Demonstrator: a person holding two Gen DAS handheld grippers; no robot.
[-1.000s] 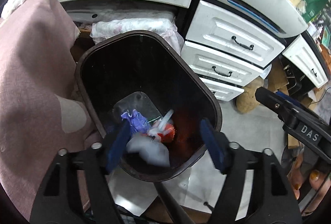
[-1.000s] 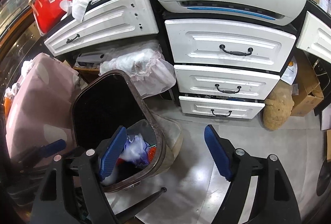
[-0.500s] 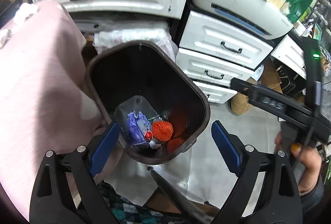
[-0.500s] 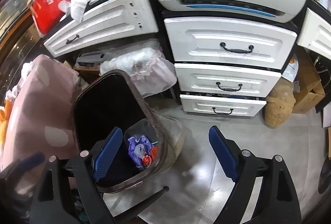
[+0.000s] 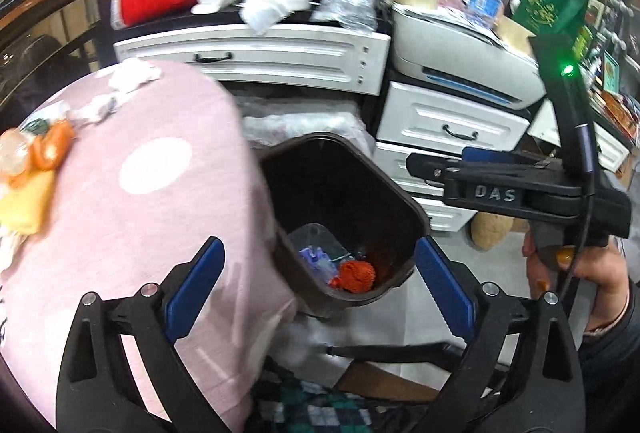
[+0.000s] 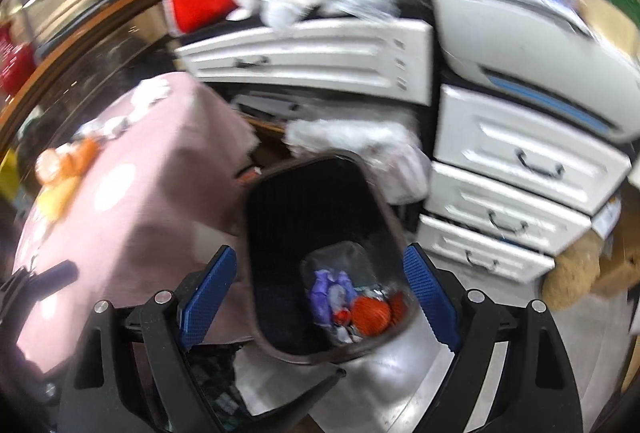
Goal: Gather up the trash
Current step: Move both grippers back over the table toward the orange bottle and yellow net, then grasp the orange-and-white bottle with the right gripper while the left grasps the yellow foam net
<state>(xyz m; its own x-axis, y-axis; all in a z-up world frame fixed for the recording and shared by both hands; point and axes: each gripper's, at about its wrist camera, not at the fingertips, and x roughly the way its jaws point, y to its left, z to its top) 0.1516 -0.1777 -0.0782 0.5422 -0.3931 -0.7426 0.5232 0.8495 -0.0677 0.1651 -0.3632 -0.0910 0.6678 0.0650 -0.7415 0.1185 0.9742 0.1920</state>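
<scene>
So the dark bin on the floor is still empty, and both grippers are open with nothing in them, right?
Not quite: the dark bin already holds trash, an orange mesh ball and a purple wrapper, seen in both wrist views. The left gripper and right gripper are indeed empty.

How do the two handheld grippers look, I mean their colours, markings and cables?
Both grippers are black plastic frames with silver screws and blue ribbed pads on the jaws. The left gripper and the right gripper look the same. From the left camera, the right one's side carries raised letters "DAS", a dark cable and a green light. The hand holding it has orange-painted nails and a dark sleeve.
</scene>
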